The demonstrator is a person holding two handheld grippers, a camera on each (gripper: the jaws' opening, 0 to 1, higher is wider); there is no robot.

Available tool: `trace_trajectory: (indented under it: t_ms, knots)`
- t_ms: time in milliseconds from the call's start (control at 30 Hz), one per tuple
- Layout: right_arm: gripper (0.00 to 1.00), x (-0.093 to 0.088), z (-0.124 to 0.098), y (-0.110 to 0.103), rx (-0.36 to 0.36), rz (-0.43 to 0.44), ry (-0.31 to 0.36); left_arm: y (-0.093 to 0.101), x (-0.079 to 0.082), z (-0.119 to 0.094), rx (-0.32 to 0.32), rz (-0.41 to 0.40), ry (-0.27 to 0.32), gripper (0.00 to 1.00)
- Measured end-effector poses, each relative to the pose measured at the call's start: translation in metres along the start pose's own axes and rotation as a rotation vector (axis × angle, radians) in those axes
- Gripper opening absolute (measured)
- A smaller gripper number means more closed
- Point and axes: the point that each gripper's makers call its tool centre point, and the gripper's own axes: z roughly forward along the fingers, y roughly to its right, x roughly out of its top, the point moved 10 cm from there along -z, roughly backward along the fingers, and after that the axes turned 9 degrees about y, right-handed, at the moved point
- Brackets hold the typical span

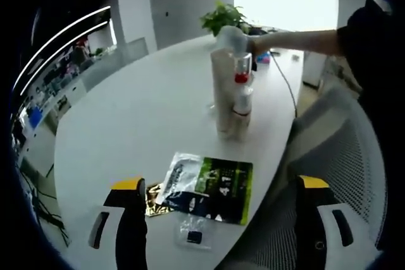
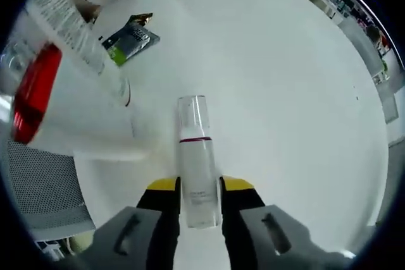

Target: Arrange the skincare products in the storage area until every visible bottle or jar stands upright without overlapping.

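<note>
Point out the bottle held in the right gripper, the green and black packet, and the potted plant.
clear-capped bottle [image 2: 197,175]: right gripper view, on its white body between the jaws.
green and black packet [image 1: 218,188]: left gripper view, on its printed face.
potted plant [image 1: 221,16]: left gripper view, on its leaves.

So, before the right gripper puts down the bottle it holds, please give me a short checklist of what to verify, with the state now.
1. Grip on the clear-capped bottle: ok; the right gripper is closed on its lower body.
2. Bottle straight between the jaws: ok; it runs along them without slant.
3. Free spot on the white table: ok; bare surface lies ahead of the bottle.
4. Clearance from the tall white tube and the red-capped bottle: cannot tell; they are close on the left side of the right gripper view.
5. Left gripper free: ok; open, holding nothing, above the green and black packet.
6. Products standing already: ok in the left gripper view; the group is upright.
</note>
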Motion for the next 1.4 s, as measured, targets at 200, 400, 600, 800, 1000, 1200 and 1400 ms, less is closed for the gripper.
trace_trajectory:
  t_ms: [200, 400, 600, 800, 1000, 1200, 1400]
  knots:
    - [0.20, -0.001, -0.001, -0.003, -0.017, 0.014, -0.001, 0.001, 0.000, 0.001, 0.002, 0.001, 0.001, 0.97]
    - [0.19, -0.009, -0.005, -0.010, -0.056, 0.036, 0.029, 0.003, 0.002, -0.002, 0.007, -0.002, 0.013, 0.97]
    - [0.19, -0.018, -0.019, -0.014, -0.097, 0.059, 0.086, 0.004, 0.003, -0.009, 0.027, -0.003, 0.028, 0.97]
    - [0.19, -0.028, -0.057, -0.014, -0.259, 0.206, 0.303, 0.005, 0.002, -0.013, 0.057, -0.014, 0.045, 0.97]
    - [0.19, -0.036, -0.101, -0.022, -0.384, 0.272, 0.468, 0.012, 0.003, -0.017, 0.073, -0.013, 0.066, 0.97]
    - [0.19, -0.030, -0.138, -0.043, -0.430, 0.273, 0.628, 0.018, 0.006, -0.020, 0.108, -0.024, 0.105, 0.97]
    - [0.19, -0.014, -0.179, -0.070, -0.403, 0.267, 0.837, 0.018, 0.012, -0.024, 0.147, -0.090, 0.207, 0.86]
